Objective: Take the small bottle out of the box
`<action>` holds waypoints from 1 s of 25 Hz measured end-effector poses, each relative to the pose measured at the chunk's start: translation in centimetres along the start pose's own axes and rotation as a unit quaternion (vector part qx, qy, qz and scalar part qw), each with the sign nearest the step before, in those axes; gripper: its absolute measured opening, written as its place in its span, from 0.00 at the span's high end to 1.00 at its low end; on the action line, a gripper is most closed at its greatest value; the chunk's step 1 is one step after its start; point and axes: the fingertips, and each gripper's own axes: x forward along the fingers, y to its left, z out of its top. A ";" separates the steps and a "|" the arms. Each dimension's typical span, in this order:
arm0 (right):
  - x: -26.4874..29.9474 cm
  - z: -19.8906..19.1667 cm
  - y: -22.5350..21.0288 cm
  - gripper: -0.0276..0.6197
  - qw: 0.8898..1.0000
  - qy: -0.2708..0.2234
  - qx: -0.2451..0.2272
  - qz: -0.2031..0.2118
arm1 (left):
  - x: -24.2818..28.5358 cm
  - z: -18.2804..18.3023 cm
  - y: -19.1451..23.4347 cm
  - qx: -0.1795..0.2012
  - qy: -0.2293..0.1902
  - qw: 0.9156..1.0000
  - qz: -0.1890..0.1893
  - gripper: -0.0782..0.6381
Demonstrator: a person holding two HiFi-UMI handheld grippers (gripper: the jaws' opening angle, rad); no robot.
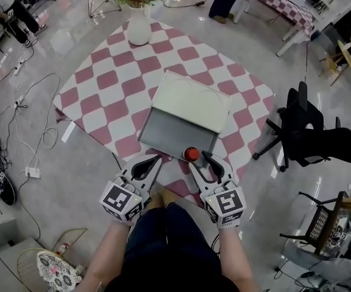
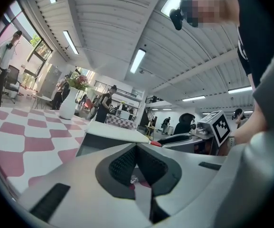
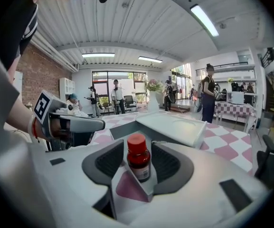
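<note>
Right tongs (image 3: 137, 147): spread wide, pads clear of the small bottle (image 3: 139, 163) standing between them, a gap on each side. Left tongs (image 2: 137, 148): pressed together at the tips, nothing held. Bottle: one only, dark glass, upright, long axis vertical, red cap (image 3: 137, 141) pointing up. It stands at the near right corner of the box (image 1: 169, 132), by the rim; whether its base rests inside that corner cannot be told. Box: one, grey tray open, pale lid (image 1: 190, 99) folded back on the far side. It lies on the surface, which is covered by a pink-and-white checked cloth (image 1: 102, 84). One white vase (image 1: 139, 28) with flowers stands at the far corner, well apart from the box.
</note>
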 end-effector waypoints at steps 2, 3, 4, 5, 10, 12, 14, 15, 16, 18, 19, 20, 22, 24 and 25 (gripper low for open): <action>0.3 0.0 0.0 0.67 1.000 0.006 -0.003 0.002 | 0.2 -0.2 0.0 0.002 0.004 1.000 0.001 0.87; 0.5 -0.1 0.0 0.67 1.000 0.010 -0.006 0.002 | 0.3 -0.2 0.0 0.002 0.006 1.000 0.003 0.87; 0.7 -0.1 -0.1 0.67 1.000 0.015 -0.008 0.002 | 0.3 -0.2 0.1 0.002 0.007 1.000 0.004 0.87; 0.9 -0.2 -0.2 0.67 1.000 0.019 -0.009 0.001 | 0.4 -0.3 0.3 0.001 0.008 1.000 0.006 0.87; 1.7 -0.4 -0.2 0.67 0.999 0.033 -0.018 0.005 | 0.4 -0.7 0.7 -0.004 0.009 1.000 0.012 0.87; 2.0 -0.6 -0.1 0.67 0.999 0.039 -0.025 0.006 | 0.4 -0.9 0.9 -0.009 0.011 1.000 0.015 0.87; 2.3 -0.6 -0.2 0.67 0.999 0.042 -0.029 0.004 | 0.3 -1.0 1.2 -0.015 0.011 1.000 0.018 0.87; 2.4 -0.6 -0.3 0.70 0.999 0.042 -0.030 0.002 | 0.2 -1.2 1.3 -0.017 0.011 1.000 0.018 0.87; 2.5 -0.6 -0.3 0.71 0.999 0.041 -0.031 0.002 | 0.1 -1.3 1.4 -0.018 0.011 1.000 0.018 0.87; 2.6 -0.5 -0.2 0.71 0.999 0.041 -0.032 0.004 | 0.0 -1.4 1.5 -0.021 0.013 0.999 0.022 0.87; 2.7 -0.6 -0.2 0.71 0.999 0.043 -0.033 0.003 | -0.1 -1.4 1.5 -0.021 0.013 0.999 0.024 0.87; 2.8 -0.6 -0.2 0.71 0.998 0.044 -0.035 0.002 | -0.1 -1.4 1.6 -0.022 0.014 0.999 0.026 0.87; 3.1 -0.6 -0.2 0.70 0.998 0.046 -0.038 0.000 | -0.1 -1.6 1.7 -0.024 0.016 0.999 0.028 0.87; 3.2 -0.6 -0.2 0.70 0.998 0.042 -0.041 0.001 | -0.2 -1.8 1.7 -0.026 0.018 0.999 0.028 0.87; 3.2 -0.5 -0.2 0.70 0.998 0.040 -0.043 0.001 | -0.2 -1.9 1.6 -0.027 0.018 0.999 0.027 0.87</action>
